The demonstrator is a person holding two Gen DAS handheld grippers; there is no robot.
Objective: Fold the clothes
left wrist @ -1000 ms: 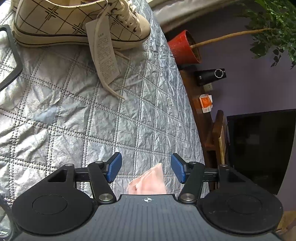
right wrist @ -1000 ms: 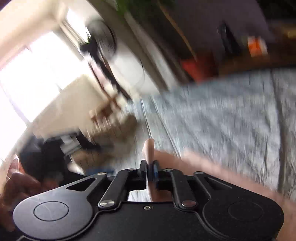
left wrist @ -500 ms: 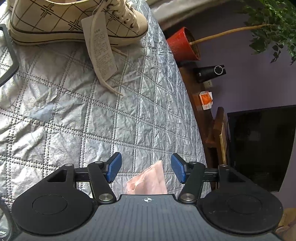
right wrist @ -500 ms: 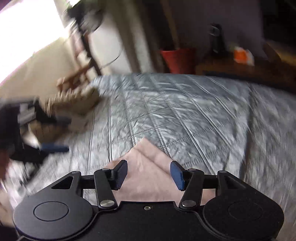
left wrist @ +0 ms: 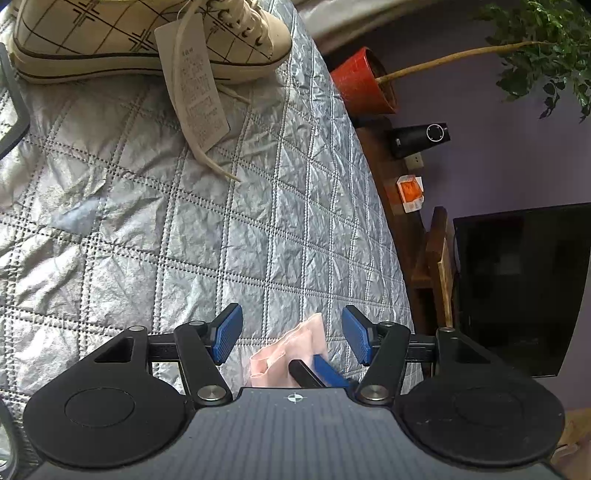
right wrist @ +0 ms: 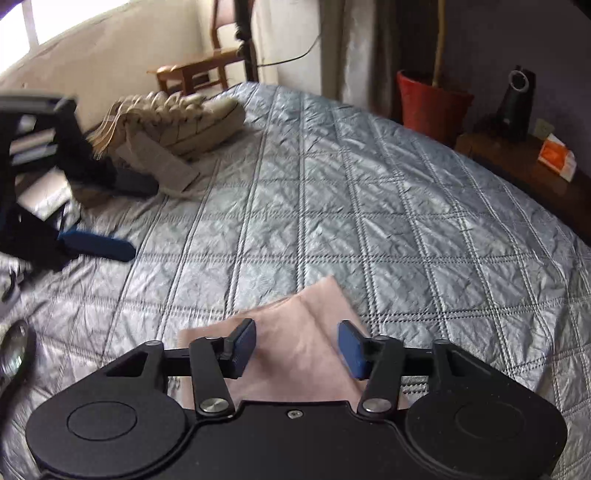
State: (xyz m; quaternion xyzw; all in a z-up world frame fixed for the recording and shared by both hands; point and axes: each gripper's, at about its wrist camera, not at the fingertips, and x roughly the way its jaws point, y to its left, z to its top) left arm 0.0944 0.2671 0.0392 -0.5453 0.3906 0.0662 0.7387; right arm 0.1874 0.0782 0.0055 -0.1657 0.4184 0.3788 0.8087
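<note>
At lower centre, the right gripper (right wrist: 297, 349), jaws closing but still apart, straddles pink cloth (right wrist: 295, 332); a skewed pinch could undo the fold.

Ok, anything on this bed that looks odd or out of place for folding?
Yes: a cream checked sneaker sits on the quilted bedspread, its paper tag and a loose lace trailing. It lies well clear of the pink garment.

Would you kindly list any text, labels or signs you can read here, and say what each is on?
None can be read.
Tag on the shoe: rows of print, too small.
Orange packet on the sideboard: no legible text.
Left gripper body: only a crosshair mark, no letters.
</note>
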